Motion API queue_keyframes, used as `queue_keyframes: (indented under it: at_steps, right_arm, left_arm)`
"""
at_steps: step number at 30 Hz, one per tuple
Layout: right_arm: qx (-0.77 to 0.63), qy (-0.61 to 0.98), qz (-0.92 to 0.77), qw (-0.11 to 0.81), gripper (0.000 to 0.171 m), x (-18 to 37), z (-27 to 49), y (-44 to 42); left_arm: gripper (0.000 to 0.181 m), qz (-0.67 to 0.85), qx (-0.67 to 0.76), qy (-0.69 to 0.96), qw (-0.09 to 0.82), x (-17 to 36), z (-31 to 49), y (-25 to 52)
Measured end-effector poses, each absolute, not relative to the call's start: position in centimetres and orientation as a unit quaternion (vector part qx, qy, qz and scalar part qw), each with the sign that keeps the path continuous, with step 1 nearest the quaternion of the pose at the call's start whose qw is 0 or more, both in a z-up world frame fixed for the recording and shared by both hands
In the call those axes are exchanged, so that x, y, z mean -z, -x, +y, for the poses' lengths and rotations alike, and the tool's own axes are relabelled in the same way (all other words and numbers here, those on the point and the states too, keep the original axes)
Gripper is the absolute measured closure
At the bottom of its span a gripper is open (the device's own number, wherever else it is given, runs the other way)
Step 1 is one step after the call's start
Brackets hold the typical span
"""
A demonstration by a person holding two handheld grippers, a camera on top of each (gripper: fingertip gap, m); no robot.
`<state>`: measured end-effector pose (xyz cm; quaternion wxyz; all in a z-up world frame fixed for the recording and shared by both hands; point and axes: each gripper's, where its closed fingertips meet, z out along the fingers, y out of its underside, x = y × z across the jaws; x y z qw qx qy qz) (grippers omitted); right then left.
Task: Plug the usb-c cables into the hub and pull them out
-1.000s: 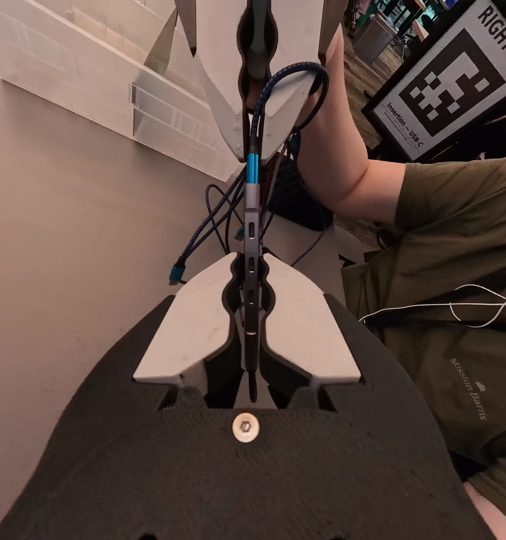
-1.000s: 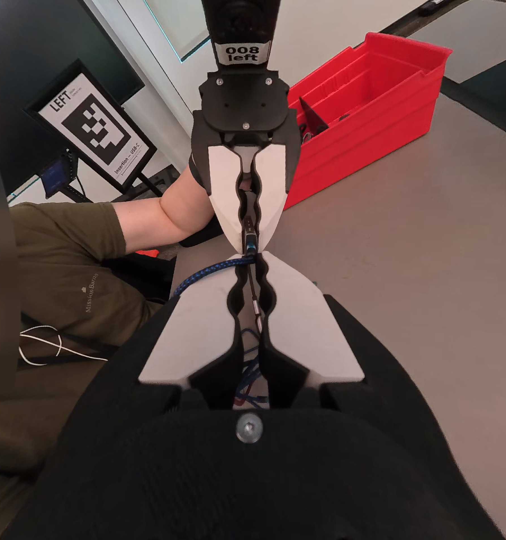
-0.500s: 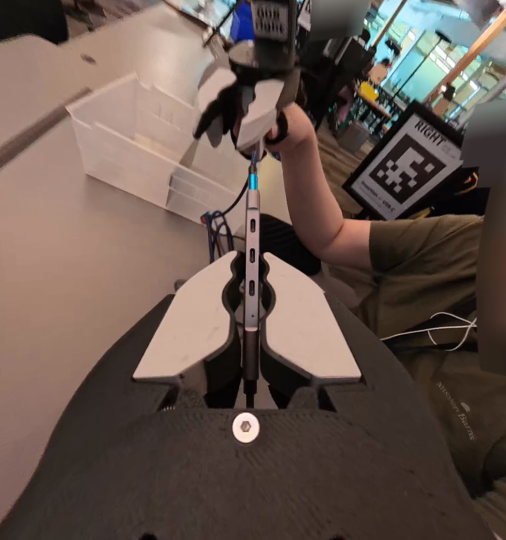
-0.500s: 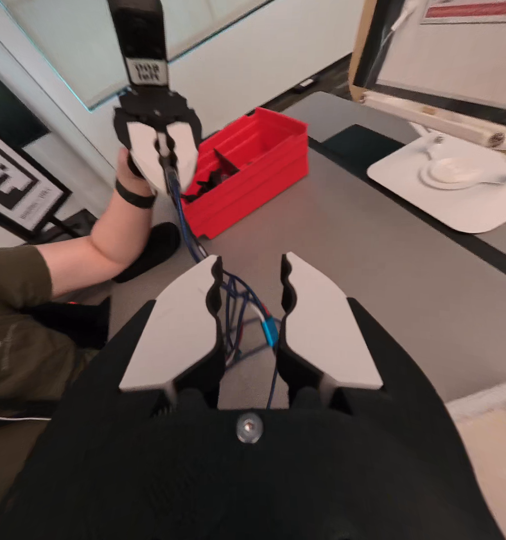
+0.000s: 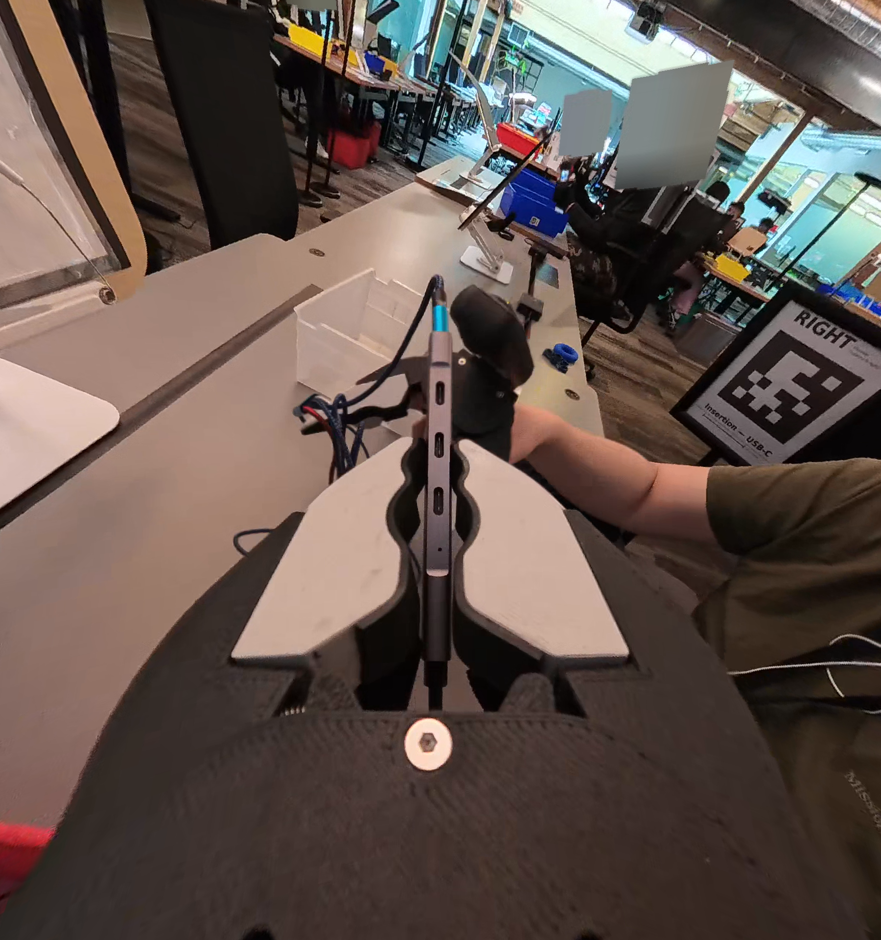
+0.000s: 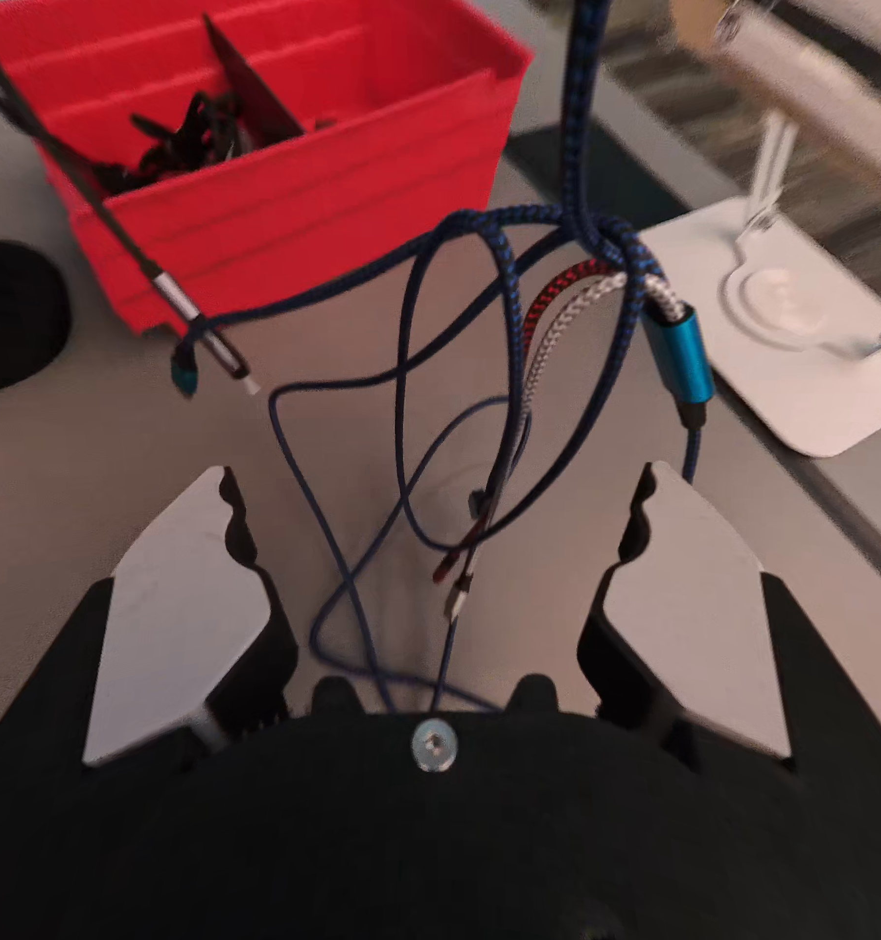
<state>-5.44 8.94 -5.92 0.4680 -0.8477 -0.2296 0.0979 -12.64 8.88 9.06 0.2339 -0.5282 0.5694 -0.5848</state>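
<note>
Right gripper (image 5: 413, 402): we saw it mostly hidden behind the hub (image 5: 439, 458).
Blue cable (image 6: 578, 101): cut off at twelve o'clock.
Red bin (image 6: 296, 203): contents too blurred to identify.

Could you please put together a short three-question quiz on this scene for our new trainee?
1. True or false: the left gripper is shut on the hub.
2. What colour is the plug seated in the hub's far end?
3. The right gripper is: A) shut on a cable, B) open above the loose cables, C) inside the red bin.

Key:
1. True.
2. Blue.
3. B.
</note>
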Motion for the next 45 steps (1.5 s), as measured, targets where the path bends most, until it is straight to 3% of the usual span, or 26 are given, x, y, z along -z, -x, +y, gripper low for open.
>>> queue_keyframes:
  at_steps: [5,12,16,18,19,20,21,22,24,26,32,34,45]
  right_arm:
    - [-0.059,0.804,-0.208,0.553,0.031,3.6,10.2,4.5]
    - [-0.175,0.871,-0.172,0.426,0.031,6.7,7.7,3.7]
    - [-0.016,0.858,-0.186,0.478,0.031,7.4,9.7,0.0]
    - [-0.037,0.870,-0.217,0.441,0.032,10.3,9.7,1.9]
    - [-0.060,0.887,-0.222,0.400,0.041,12.2,9.3,2.8]
    - [-0.079,0.904,-0.221,0.357,0.069,13.7,8.8,3.4]
    - [-0.120,0.913,-0.209,0.328,0.102,14.4,8.5,4.4]
    - [-0.199,0.909,-0.199,0.308,0.149,14.2,7.8,6.2]
    - [-0.322,0.876,-0.156,0.324,0.162,11.8,7.8,8.3]
    - [-0.404,0.827,-0.130,0.370,0.162,8.7,8.0,8.7]
    - [-0.464,0.723,-0.089,0.504,0.098,2.7,8.9,7.0]
    - [-0.488,0.689,-0.091,0.528,0.085,1.6,8.7,7.3]
    - [-0.596,0.621,-0.015,0.509,0.075,0.3,8.7,6.1]
  left_arm:
    - [0.173,0.592,0.560,0.522,0.249,-9.1,8.6,13.0]
    - [0.173,0.579,0.570,0.521,0.262,-10.2,8.9,13.7]
    - [0.173,0.611,0.569,0.491,0.250,-10.4,7.5,14.0]
    - [0.173,0.617,0.570,0.483,0.245,-10.3,7.1,14.0]
    - [0.173,0.614,0.572,0.485,0.248,-10.4,7.3,13.8]
    - [0.173,0.608,0.573,0.489,0.250,-10.4,7.5,13.7]
    - [0.173,0.604,0.569,0.497,0.252,-10.1,7.8,13.5]
    - [0.173,0.600,0.564,0.506,0.256,-9.8,8.3,13.3]
    - [0.173,0.577,0.565,0.523,0.274,-9.8,9.3,12.9]
    - [0.173,0.538,0.587,0.530,0.291,-10.4,10.2,12.5]
    - [0.173,0.480,0.620,0.556,0.278,-8.0,10.5,9.1]
    - [0.173,0.485,0.611,0.562,0.275,-6.8,9.9,7.9]
    - [0.172,0.558,0.510,0.603,0.254,-0.2,7.6,4.7]
